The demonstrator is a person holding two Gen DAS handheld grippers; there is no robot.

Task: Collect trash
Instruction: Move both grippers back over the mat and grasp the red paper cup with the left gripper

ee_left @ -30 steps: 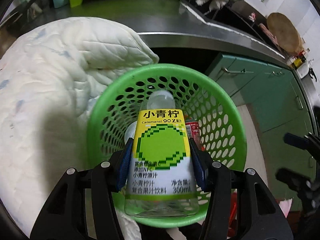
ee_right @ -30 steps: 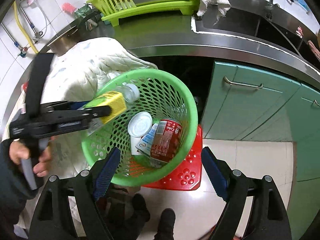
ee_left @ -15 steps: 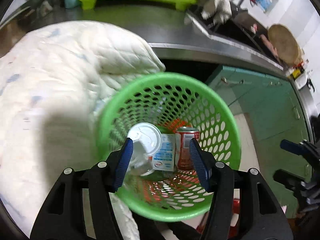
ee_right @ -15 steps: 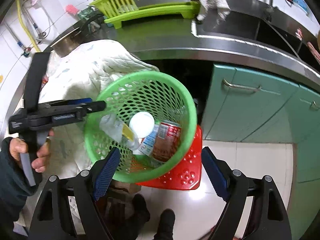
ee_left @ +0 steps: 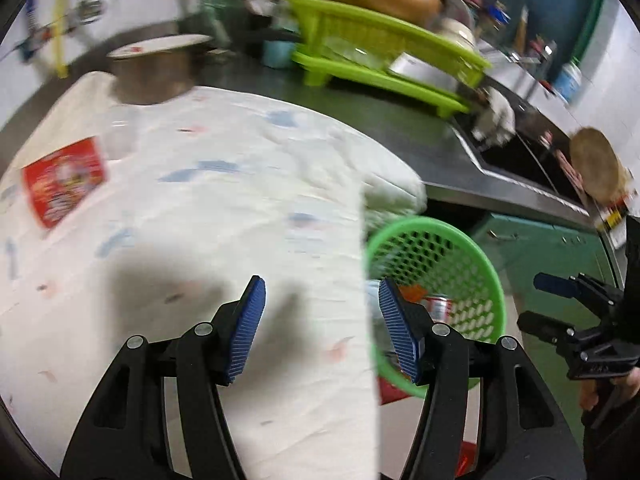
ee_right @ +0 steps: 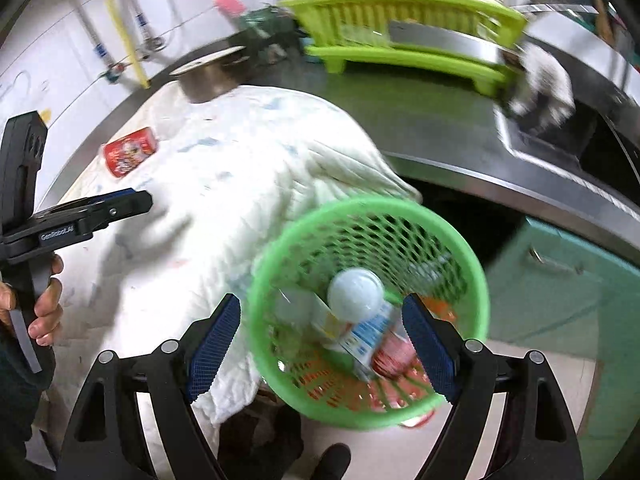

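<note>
Both views blurred. White quilted cloth (ee_left: 224, 184) fills most of my left wrist view, draped over the steel counter (ee_right: 420, 120).

Lime dish rack (ee_right: 404, 28) sits along the top of both views, a steel pot (ee_left: 152, 68) upper left of it.

Green perforated basket (ee_right: 372, 308) at lower centre of my right view, just beside the cloth's hanging edge. In it: a white-capped clear bottle (ee_right: 356, 292), a blue-and-white carton (ee_right: 368, 340) and a red can (ee_right: 394, 356).

Another red can (ee_left: 64, 182) lies on the cloth at the left edge of my left view.

My left gripper (ee_left: 320, 320) has just been opening; jaws apart, nothing between them, over cloth.

My right gripper (ee_right: 320, 340) has its jaws wide apart and empty, the basket seen between them.
</note>
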